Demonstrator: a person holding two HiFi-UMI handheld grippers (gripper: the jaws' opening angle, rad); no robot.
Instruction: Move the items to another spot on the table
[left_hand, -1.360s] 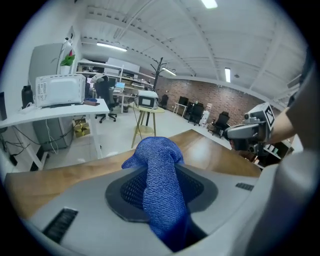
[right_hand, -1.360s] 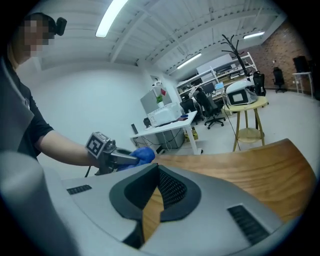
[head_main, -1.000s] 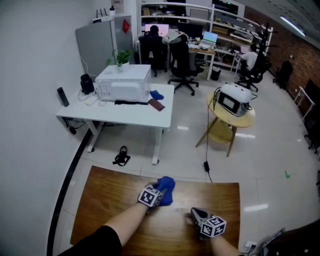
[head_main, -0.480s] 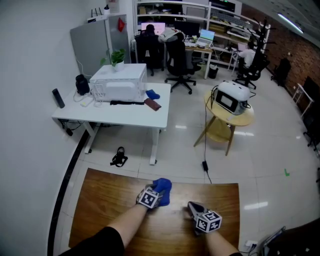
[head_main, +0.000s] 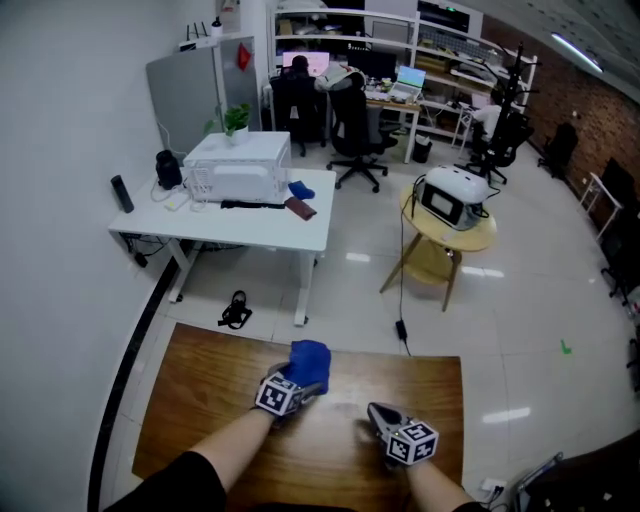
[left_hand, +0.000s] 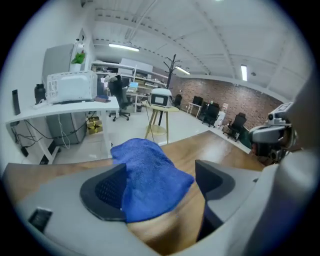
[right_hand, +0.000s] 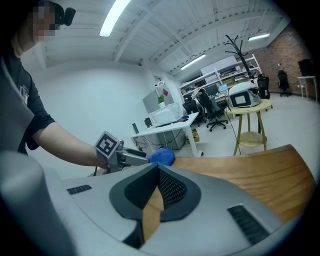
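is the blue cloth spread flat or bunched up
Bunched up: the cloth sits in a rumpled heap on the table, between the left gripper's opening jaws, one pad clear of it.

Towel (head_main: 306, 360): solid deep blue, terry nap. Counter (head_main: 200, 400): warm brown wood grain. Left hand-held gripper (left_hand: 160, 182): pale grey shell, black dotted pads, jaws opening, blue towel between them. Its marker cube (head_main: 277, 394): black-and-white squares. Right hand-held gripper (right_hand: 156, 172): same grey, black mesh pads. Floor (head_main: 360, 290): glossy white. Desk (head_main: 240, 225) at 11 o'clock: white. Brick wall (head_main: 590, 110) at 2 o'clock: red-brown. Sleeve (head_main: 190, 485): black.
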